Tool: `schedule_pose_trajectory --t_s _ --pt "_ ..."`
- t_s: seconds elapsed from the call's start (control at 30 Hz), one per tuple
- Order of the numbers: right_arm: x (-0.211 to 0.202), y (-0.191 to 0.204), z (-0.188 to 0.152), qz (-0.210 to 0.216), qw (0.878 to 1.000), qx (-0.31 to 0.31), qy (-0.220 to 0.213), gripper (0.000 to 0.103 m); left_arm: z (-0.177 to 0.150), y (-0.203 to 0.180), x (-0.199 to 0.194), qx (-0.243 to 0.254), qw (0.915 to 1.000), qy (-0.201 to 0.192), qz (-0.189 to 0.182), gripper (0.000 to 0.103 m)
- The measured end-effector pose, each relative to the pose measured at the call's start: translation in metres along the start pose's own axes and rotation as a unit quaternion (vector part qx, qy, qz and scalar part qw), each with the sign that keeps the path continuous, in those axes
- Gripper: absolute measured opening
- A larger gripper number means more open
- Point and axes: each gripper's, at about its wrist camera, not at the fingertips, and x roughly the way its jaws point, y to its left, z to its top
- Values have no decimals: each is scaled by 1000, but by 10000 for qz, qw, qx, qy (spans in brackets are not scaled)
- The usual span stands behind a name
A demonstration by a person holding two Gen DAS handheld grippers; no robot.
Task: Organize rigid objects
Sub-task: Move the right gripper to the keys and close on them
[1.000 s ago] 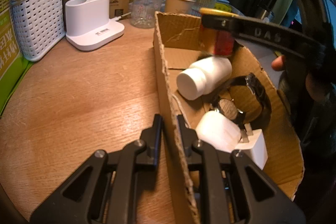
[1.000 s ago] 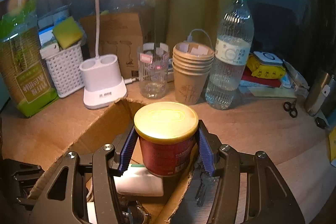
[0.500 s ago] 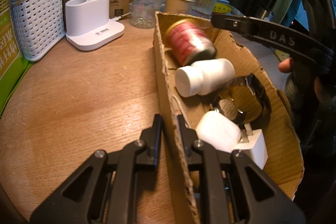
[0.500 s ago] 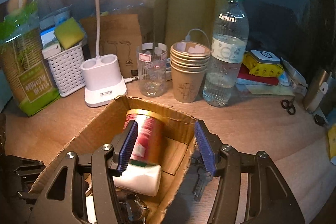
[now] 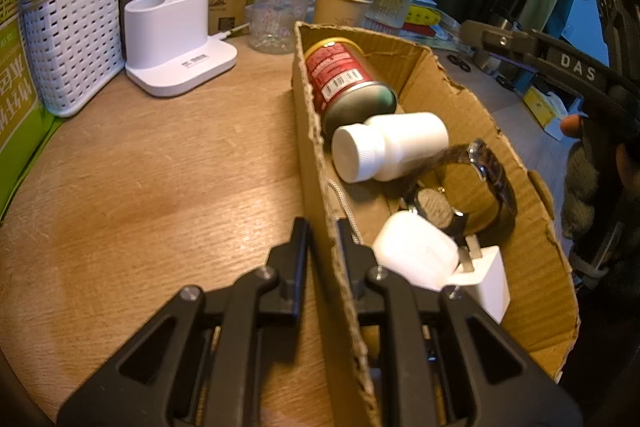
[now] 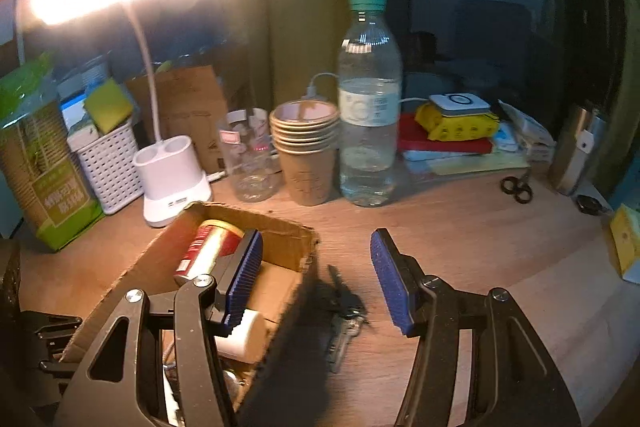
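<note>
A cardboard box [image 5: 440, 79] sits on the wooden table. Inside lie a red can [image 5: 340, 75] on its side, a white pill bottle [image 5: 392, 147], a wristwatch [image 5: 472, 187] and a white charger plug [image 5: 448, 263]. My left gripper [image 5: 322, 227] is shut on the box's near left wall. My right gripper [image 6: 316, 267] is open and empty, above the table just right of the box [image 6: 280, 227]; the can [image 6: 208, 251] lies in it. A bunch of keys [image 6: 344, 319] lies on the table between the right fingers.
Along the back stand a white lamp base [image 5: 176, 47], a white basket [image 5: 72, 39], a glass [image 5: 280, 11], stacked paper cups [image 6: 304, 151] and a water bottle [image 6: 368, 103]. Scissors [image 6: 516, 187] and a metal flask [image 6: 572, 151] lie at the right.
My right gripper let go of the red can, which now lies on its side in the box. The gripper then opened wide and moved up and to the right, away from the box.
</note>
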Motion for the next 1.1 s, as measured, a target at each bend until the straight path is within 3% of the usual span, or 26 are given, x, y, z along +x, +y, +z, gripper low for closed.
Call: schedule_pose_trajectory --t_s 0.47,1.1 --pt "22 -41 -22 -341 9981 354 381 59 0 0 0 1 10000 1 -1 15" --pt "59 -33 -41 55 9945 144 1034 54 0 0 0 3 10000 2 -1 15"
